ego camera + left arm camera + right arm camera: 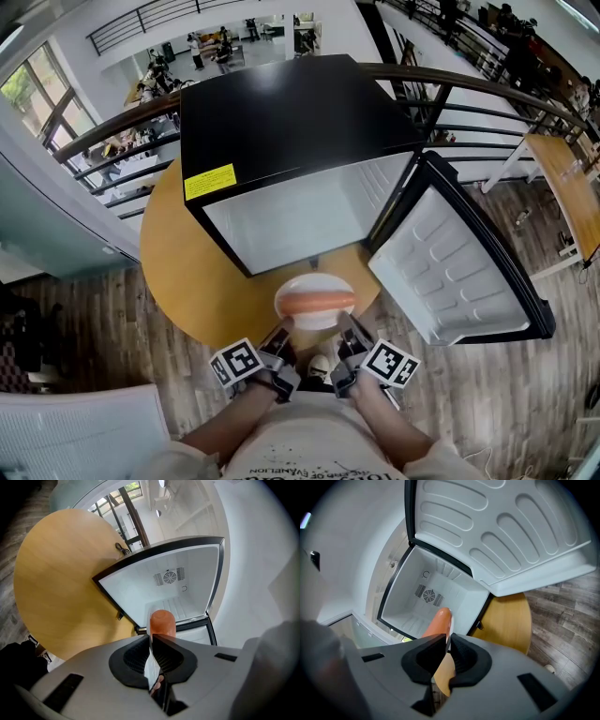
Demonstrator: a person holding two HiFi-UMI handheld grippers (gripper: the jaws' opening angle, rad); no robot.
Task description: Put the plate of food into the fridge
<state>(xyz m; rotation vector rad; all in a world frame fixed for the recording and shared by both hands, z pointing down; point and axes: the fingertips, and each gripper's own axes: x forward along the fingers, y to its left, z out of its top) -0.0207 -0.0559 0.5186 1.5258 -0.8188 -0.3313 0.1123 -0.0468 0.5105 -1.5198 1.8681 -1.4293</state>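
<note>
You're carrying: left gripper [279, 337] and right gripper [349, 334] both clamp the round white plate of orange sausage [314, 302], just before the open black fridge [281, 131]. Next, I'd judge, slide it inside, level.

Seeming to be an upper gallery inside a big open office or lab building. Showing a curved dark railing [459, 84] along the edge of a wooden plank floor [487, 412], and below it a lower hall [211, 52] with people gathering around tables. Getting daylight through tall windows [33, 94] at the left. Keeping a small black fridge [291, 112] on a round wooden table [173, 272] just beside the railing.
</note>
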